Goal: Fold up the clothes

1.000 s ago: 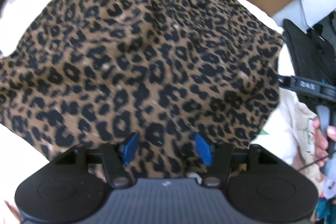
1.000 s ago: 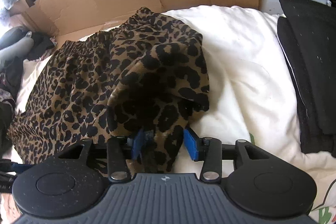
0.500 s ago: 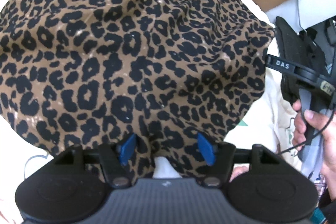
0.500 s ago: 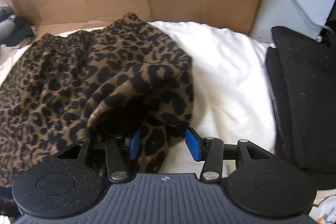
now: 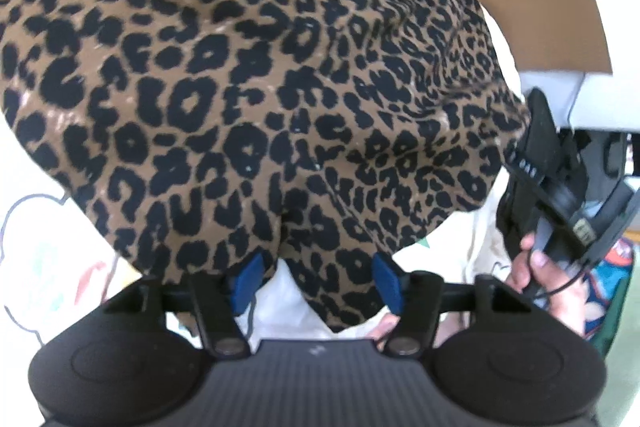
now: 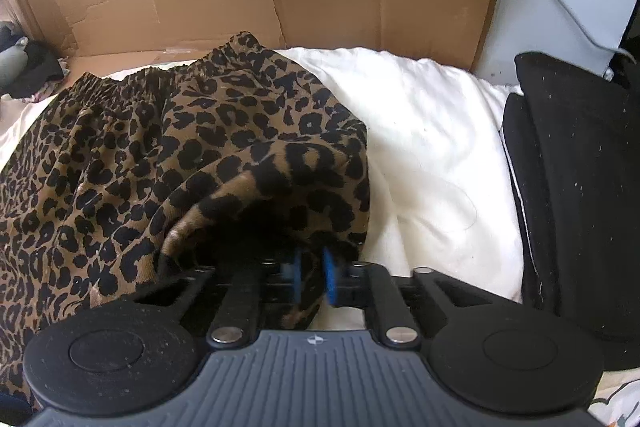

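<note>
On the white bedding (image 6: pixel 432 147), my right tongs (image 6: pixel 312 277) are closing on the leopard-print garment (image 6: pixel 168 163) hem, earlier apart; my left tongs (image 5: pixel 316 281) are narrowing, fabric hanging loose between.

Blurred white letters on right hand-held gripper (image 5: pixel 536 167), unreadable

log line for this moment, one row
stage: gripping hem | left gripper: jaws closing, leopard skirt hem between | right gripper: jaws closing on hem | surface: white bedding
</note>
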`<state>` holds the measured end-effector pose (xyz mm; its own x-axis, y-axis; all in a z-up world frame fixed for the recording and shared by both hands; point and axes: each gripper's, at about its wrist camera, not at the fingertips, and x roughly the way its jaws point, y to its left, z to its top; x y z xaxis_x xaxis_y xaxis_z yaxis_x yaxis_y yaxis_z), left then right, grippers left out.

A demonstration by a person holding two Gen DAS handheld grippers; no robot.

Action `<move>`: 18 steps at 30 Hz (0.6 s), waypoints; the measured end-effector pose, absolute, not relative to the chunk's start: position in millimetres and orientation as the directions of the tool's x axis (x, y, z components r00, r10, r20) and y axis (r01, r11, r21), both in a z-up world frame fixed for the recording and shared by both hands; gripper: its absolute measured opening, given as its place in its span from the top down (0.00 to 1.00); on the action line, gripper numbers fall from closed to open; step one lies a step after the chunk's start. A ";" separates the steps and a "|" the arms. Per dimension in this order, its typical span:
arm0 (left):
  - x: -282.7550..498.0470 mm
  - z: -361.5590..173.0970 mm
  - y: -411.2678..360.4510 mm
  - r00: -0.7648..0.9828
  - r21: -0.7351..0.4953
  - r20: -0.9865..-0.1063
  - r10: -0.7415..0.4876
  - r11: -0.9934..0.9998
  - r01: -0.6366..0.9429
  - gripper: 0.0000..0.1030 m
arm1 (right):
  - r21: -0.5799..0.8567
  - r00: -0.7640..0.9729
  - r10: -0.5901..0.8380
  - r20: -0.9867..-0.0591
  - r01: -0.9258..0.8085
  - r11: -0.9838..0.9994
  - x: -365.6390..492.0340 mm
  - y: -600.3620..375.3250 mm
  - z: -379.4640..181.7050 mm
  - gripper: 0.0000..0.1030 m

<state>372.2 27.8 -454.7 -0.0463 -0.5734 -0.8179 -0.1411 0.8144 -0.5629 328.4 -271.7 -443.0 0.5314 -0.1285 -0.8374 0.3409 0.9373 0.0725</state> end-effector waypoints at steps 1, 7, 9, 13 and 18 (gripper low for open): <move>371.8 -456.3 29.1 -0.049 -0.570 -0.811 -0.583 0.806 -0.156 0.49 | 0.077 0.532 -0.126 -0.838 0.342 0.936 327.4 -272.7 -443.0 0.95; 364.2 -474.3 18.3 -0.109 -0.568 -0.796 -0.596 0.797 -0.207 0.57 | 0.086 0.530 -0.135 -0.837 0.370 0.925 318.1 -280.1 -440.5 0.99; 363.7 -481.9 12.2 -0.111 -0.568 -0.792 -0.600 0.792 -0.223 0.57 | 0.087 0.527 -0.141 -0.838 0.384 0.919 312.9 -284.2 -439.7 0.99; 365.5 -496.1 1.0 -0.130 -0.552 -0.798 -0.589 0.800 -0.236 0.58 | 0.097 0.519 -0.150 -0.842 0.418 0.903 301.6 -295.2 -439.0 0.99; 361.8 -503.8 0.6 -0.125 -0.545 -0.802 -0.584 0.801 -0.248 0.58 | 0.121 0.515 -0.151 -0.844 0.457 0.881 286.2 -305.0 -439.1 0.99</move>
